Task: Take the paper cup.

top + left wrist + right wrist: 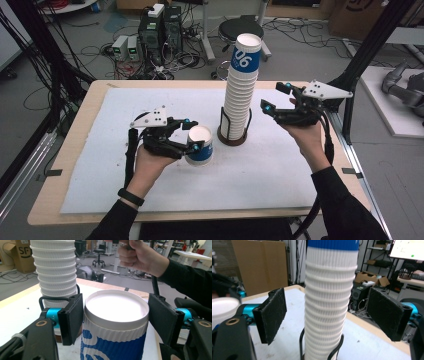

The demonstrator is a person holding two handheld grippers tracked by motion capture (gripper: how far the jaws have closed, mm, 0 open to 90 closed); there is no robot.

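Observation:
A single blue and white paper cup stands upright on the white mat, held between the jaws of my left gripper. In the left gripper view both pads press on the cup just under its rim. A tall stack of ribbed white cups, its top cup banded blue, rises from a black wire holder at mid-table. My right gripper hovers just right of the stack, open. In the right gripper view the stack stands beyond its spread pads, apart from them.
The white mat covers most of the wooden table. Computers and cables and a stool sit on the floor behind. A black frame post rises at the table's right.

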